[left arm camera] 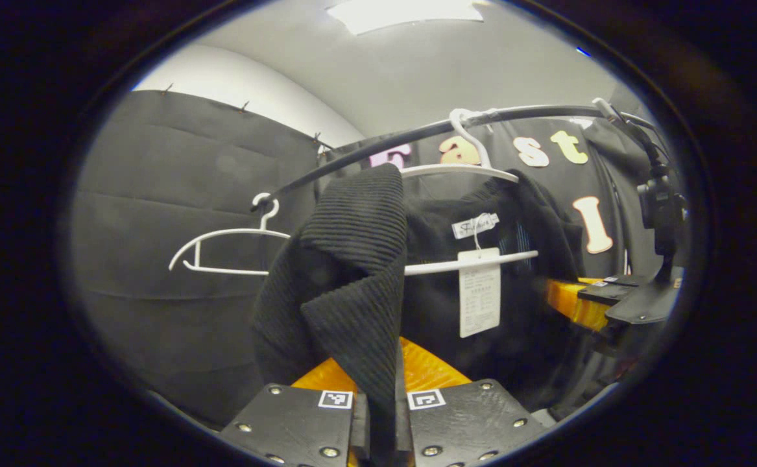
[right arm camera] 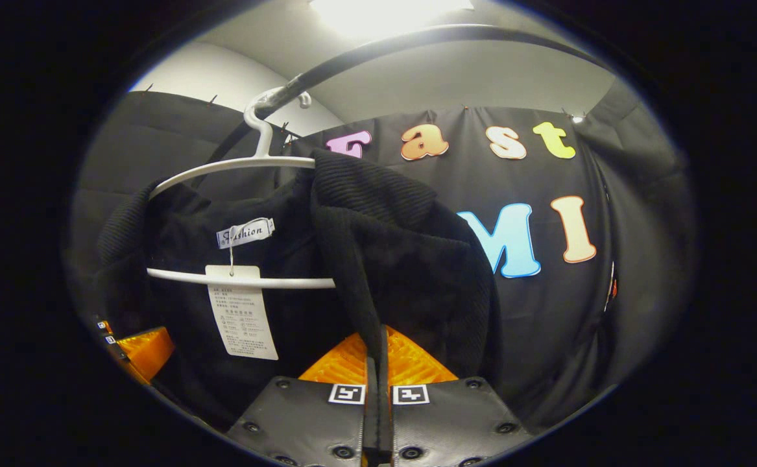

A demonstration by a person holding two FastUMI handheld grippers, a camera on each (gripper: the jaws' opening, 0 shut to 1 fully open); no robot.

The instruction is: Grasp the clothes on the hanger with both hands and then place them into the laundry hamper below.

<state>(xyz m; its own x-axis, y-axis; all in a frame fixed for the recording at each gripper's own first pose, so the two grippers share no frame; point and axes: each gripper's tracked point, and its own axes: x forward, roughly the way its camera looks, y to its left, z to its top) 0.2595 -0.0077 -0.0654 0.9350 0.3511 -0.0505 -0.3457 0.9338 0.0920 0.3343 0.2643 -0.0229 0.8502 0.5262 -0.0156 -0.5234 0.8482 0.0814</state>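
Observation:
A black ribbed garment [left arm camera: 352, 272] hangs on a white hanger [left arm camera: 462, 170] hooked over a dark rail [left arm camera: 417, 133]. A paper tag [left arm camera: 479, 299] dangles from its collar. My left gripper [left arm camera: 381, 383] is shut on a fold of the garment's shoulder, pulled off the hanger's end. In the right gripper view the same garment [right arm camera: 404, 259] drapes from the hanger [right arm camera: 235, 165], and my right gripper [right arm camera: 377, 379] is shut on the other shoulder fold. The right gripper [left arm camera: 602, 301] also shows at the right of the left gripper view, against the cloth.
An empty white hanger [left arm camera: 222, 250] hangs further left on the rail. A camera mount [left arm camera: 660, 207] stands at the far right of the left gripper view. Black cloth walls close in behind.

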